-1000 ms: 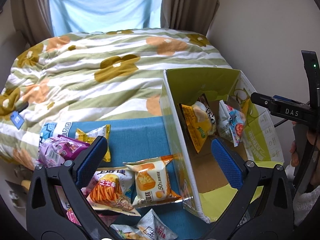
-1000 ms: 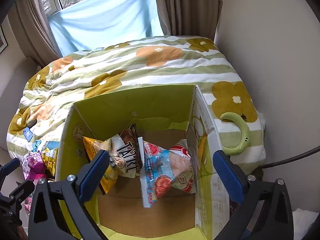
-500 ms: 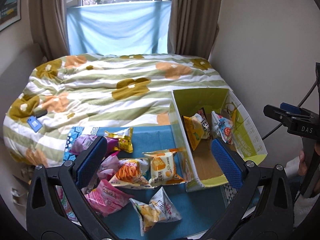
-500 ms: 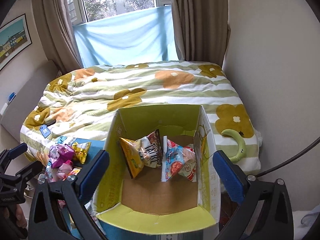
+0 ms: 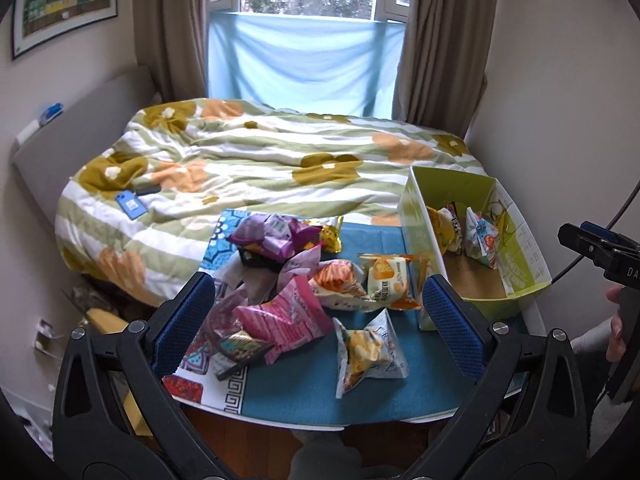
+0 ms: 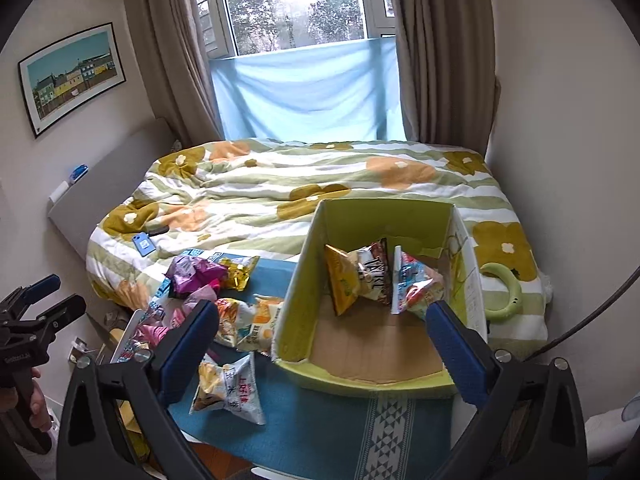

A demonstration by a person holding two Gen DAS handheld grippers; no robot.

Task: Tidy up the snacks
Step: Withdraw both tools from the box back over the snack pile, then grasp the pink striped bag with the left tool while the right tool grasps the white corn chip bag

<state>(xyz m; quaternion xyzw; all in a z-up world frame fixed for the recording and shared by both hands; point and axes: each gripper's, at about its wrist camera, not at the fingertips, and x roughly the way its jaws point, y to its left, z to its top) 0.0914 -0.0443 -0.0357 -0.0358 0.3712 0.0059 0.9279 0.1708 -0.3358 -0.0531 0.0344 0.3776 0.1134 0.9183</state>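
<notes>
Left wrist view: the left hand-held gripper (image 5: pixel 316 320), fingers apart and empty, hangs over the loose snack packets (image 5: pixel 304 280) heaped left of the green box (image 5: pixel 416 216); right wrist view: the right hand-held gripper (image 6: pixel 320 344), likewise apart, faces the box (image 6: pixel 296 288) itself, so the left seems nearer the heap.

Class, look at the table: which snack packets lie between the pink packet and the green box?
In the left wrist view, an orange-and-white chip bag and a cracker packet lie between the pink packet and the green box.

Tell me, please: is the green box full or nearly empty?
Nearly empty. The green box holds only two or three snack bags leaning at its far end; most of the brown cardboard floor is bare.
</notes>
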